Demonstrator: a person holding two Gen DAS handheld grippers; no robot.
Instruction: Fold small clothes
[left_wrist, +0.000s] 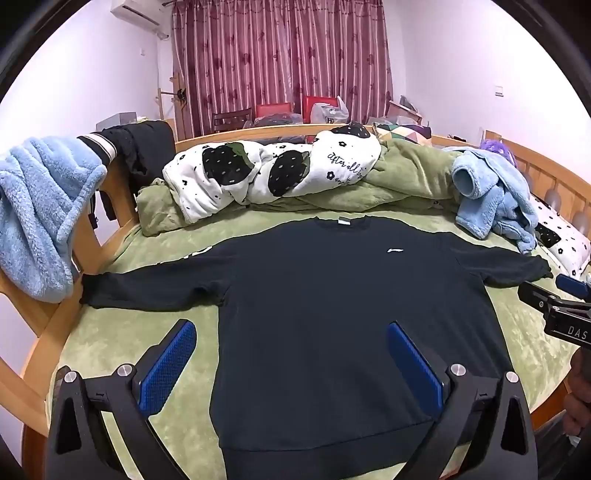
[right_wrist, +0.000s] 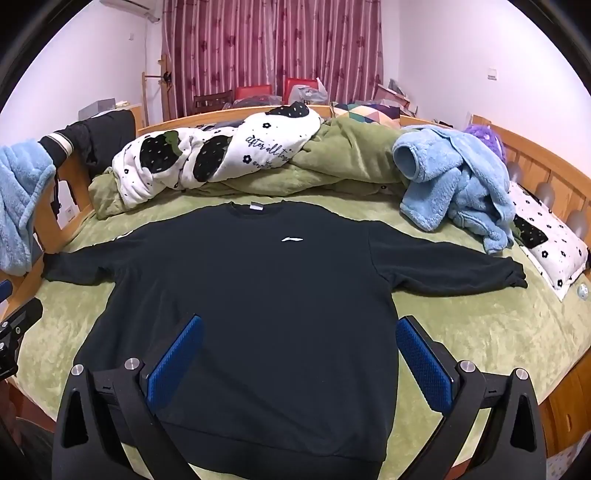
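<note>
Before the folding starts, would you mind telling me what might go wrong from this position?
Both the left gripper and right gripper hover open above the black sweatshirt, so nothing is held yet.
1. The jaws may pinch the green bedcover along with the fabric.
2. The right sleeve ends near the blue fleece pile; sweeping it inward might snag that.
3. Thick fabric may slip from the pads.

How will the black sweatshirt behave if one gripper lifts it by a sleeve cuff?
Likely floppy: the sweatshirt lies flat and limp on the green bedspread, sleeves spread out, so the body would probably trail and drape. It looks like thick knit, so probably some weight for cloth. The plush bedspread may drag on it when pushed, bunching it. Both grippers, left and right, are open above it.
</note>
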